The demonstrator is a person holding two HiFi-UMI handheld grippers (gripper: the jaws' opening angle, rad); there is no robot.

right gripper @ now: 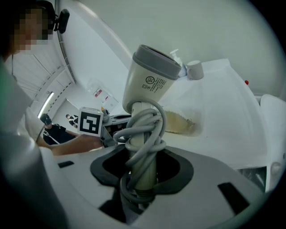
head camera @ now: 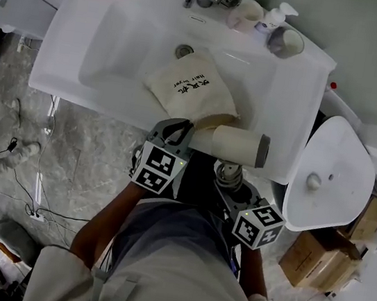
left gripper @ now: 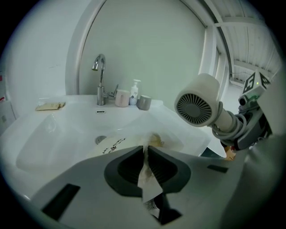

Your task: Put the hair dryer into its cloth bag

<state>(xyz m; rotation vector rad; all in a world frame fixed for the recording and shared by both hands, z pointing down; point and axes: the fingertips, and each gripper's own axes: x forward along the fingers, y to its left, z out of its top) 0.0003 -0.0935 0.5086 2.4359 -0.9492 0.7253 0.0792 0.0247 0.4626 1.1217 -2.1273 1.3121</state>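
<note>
Marble floor (head camera: 82, 158) with loose cables occupies the far left. Next comes the white washbasin (head camera: 58, 81). Its front rim runs just ahead of both grippers, and the bare bowl surface left of the bag gives me working room. Inside the bowl, the cloth bag (head camera: 191, 87) lies beside the drain (head camera: 184, 51), mouth toward the front rim. On the left gripper (left gripper: 145, 156), the fingers are closed onto the bag's mouth edge, pinching fabric. Outside the bag, the hair dryer (head camera: 235, 145) hangs level over the rim, grille end facing the mouth. On the right gripper (right gripper: 142, 174), the fingers clamp its cord-wrapped handle. A white toilet lid (head camera: 329, 174) and cardboard boxes (head camera: 312, 259) crowd the right.
</note>
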